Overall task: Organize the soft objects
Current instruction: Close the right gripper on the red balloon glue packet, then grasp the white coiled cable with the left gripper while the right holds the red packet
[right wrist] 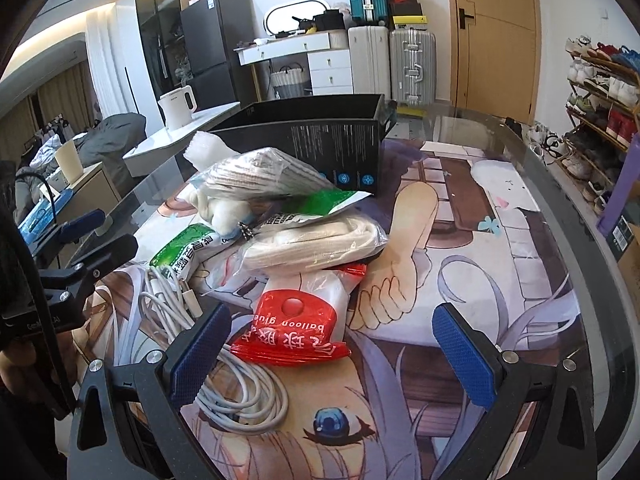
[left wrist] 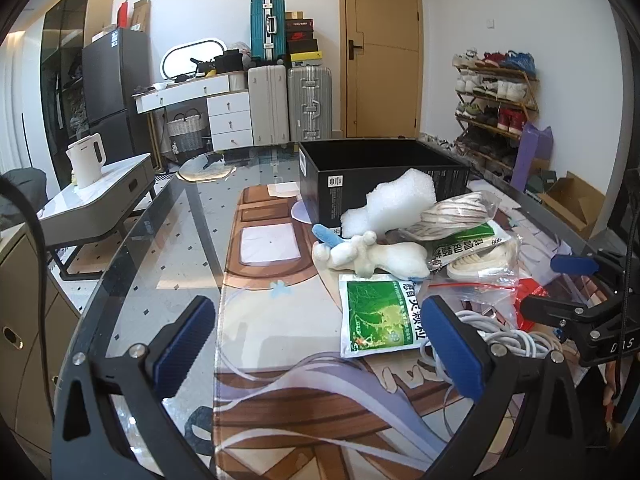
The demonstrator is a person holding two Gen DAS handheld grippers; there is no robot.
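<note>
Soft and light, the plush toy (left wrist: 372,254) at one o'clock suits a mid-body pinch; both tongs (left wrist: 320,344) (right wrist: 332,356) gape wide, empty.

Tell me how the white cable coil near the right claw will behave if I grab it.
The white cable coil looks loose and untied, so it will probably sag and unravel when lifted. One loop seems to run under the red balloon glue packet, which may drag along.

Soft pile (left wrist: 416,240) crowding black box (left wrist: 360,168)
</note>
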